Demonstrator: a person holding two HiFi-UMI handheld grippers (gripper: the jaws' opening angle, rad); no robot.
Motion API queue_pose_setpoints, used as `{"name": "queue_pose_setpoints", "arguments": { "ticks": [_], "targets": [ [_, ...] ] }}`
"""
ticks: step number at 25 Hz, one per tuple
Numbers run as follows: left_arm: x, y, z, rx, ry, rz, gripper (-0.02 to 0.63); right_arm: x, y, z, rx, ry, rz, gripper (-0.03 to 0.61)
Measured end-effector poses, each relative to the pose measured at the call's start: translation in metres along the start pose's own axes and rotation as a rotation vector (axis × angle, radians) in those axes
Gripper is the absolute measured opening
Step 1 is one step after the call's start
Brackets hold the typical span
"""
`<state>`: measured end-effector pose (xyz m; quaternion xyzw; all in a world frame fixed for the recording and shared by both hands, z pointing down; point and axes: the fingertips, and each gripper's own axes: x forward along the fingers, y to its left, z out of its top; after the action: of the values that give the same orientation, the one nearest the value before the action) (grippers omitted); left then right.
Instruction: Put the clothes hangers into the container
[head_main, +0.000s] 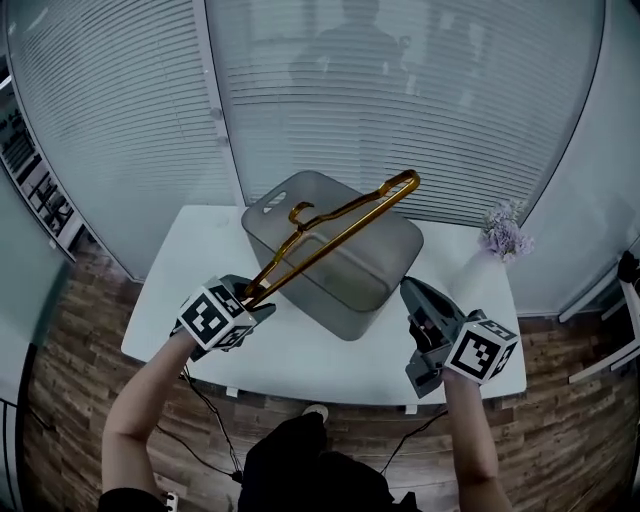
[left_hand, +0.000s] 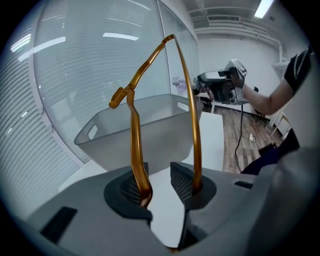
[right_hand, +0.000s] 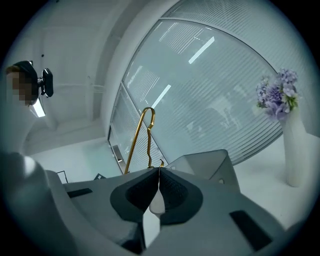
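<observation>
Left gripper (head_main: 252, 300) clamped on shoulder end of gold hanger (left_hand: 134, 145), jaws part-way apart round its rods. Hanger slants up over grey container (head_main: 385, 270), hook above its opening. Right gripper (right_hand: 159, 172) pinched together, empty, right of container. I'd tip far end inside container rim, lower flat, only then release.

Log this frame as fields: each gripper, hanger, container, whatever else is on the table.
left gripper: holds the hanger by one end
right gripper: shut, empty, raised beside the container
hanger: gold, in the air, slanting up over the container, not inside yet
container: grey, open-topped, looks empty, on the white table
other: vase of purple flowers at the table's right end
</observation>
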<state>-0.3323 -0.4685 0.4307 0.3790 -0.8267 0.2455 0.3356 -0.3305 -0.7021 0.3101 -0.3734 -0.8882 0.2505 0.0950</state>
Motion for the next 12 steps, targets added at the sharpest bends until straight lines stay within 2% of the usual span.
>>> {"name": "queue_pose_setpoints", "arguments": {
  "ticks": [9,12],
  "targets": [
    [-0.019,0.102,-0.026,0.238,0.288,0.131,0.143,0.048,0.0,0.006,-0.099,0.064,0.027,0.029],
    [-0.023,0.127,-0.026,0.374,0.403,0.168,0.143,0.058,0.0,0.007,-0.129,0.086,0.034,0.029]
  ]
}}
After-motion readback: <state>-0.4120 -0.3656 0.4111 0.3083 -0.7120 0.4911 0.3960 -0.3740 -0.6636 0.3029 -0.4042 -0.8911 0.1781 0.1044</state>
